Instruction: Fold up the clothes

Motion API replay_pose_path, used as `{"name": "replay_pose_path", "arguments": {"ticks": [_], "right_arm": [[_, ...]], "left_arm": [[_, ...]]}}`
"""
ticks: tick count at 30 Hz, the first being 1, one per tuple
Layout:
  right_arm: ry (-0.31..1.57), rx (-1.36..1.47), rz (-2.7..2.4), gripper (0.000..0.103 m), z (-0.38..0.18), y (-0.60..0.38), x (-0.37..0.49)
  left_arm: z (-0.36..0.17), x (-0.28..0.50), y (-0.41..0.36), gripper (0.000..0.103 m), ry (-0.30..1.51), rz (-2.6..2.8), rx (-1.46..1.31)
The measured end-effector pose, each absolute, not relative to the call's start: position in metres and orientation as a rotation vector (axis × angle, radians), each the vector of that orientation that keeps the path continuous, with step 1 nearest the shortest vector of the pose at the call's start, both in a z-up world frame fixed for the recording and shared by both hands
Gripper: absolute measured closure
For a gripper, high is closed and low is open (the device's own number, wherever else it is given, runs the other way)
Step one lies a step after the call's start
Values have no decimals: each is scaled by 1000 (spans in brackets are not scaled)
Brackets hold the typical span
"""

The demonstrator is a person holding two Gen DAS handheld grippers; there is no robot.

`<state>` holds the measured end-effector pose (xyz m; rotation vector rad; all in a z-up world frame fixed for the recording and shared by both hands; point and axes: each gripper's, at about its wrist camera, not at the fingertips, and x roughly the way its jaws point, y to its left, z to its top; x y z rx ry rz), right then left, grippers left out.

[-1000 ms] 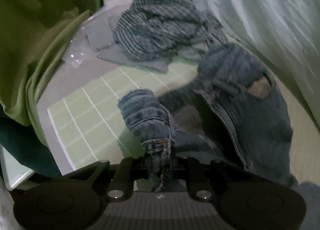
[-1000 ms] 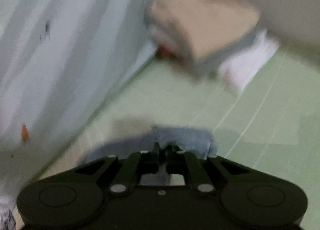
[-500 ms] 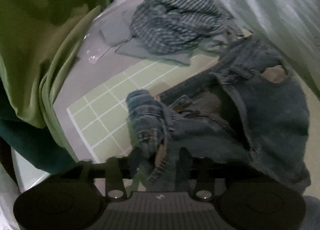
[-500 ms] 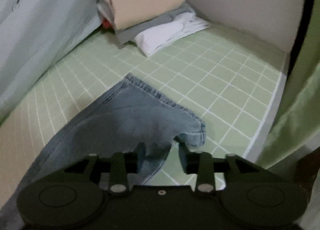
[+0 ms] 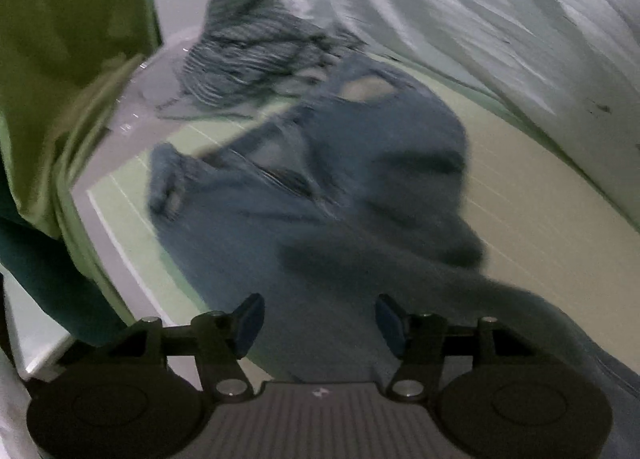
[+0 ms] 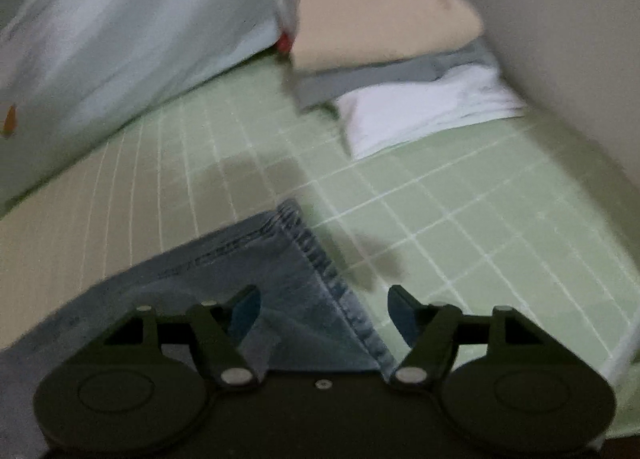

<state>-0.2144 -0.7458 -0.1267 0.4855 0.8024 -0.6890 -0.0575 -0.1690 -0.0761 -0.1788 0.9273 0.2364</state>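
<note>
Blue jeans (image 5: pixel 320 187) spread on the green grid mat (image 6: pixel 460 219); left gripper (image 5: pixel 318 323) and right gripper (image 6: pixel 324 313), jaws opening, pads clear of the denim beneath

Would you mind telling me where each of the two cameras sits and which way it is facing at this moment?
Left wrist: sits on the left gripper, looking forward and down over the jeans toward the striped garment; only its own opening fingers show, nothing clamped.
Right wrist: sits on the right gripper, looking forward and down past the jeans' hem toward the folded stack; its own opening fingers show, not pressing the denim.
Shared: the jeans, the green gridded mat and the pale sheet.
</note>
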Motion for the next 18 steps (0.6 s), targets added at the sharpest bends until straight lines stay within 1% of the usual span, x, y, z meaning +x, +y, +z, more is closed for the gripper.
{"name": "replay_pose_path", "arguments": {"ticks": [6,7,8,9,10,11,14,16,18], "right_arm": [[879,416,-588,30,-146,-755,-199],[882,401,-574,36,-145,-754,-200],[878,391,-557,54,-144,-753,-202],[877,374,-545,67,-143,-752,-202],[878,356,-531,91,-143,-751,-203],[879,335,-515,94,-141,-750,-204],[778,289,-546,96,-125,-749,-219],[679,286,-620,97,-103,-751,-234],[625,280,-700,96,-87,-754,-244]], "left_arm": [[-76,-81,-228,40,947,160,-135],[-75,-84,-234,39,949,149,-124],[-75,-86,-240,39,950,139,-115],[-76,-87,-245,39,951,135,-110],[-76,-87,-249,39,953,133,-106],[-76,-88,-254,39,954,131,-103],[-72,-91,-260,39,938,123,-91],[-68,-93,-264,39,927,117,-83],[-68,-96,-263,39,926,122,-73]]}}
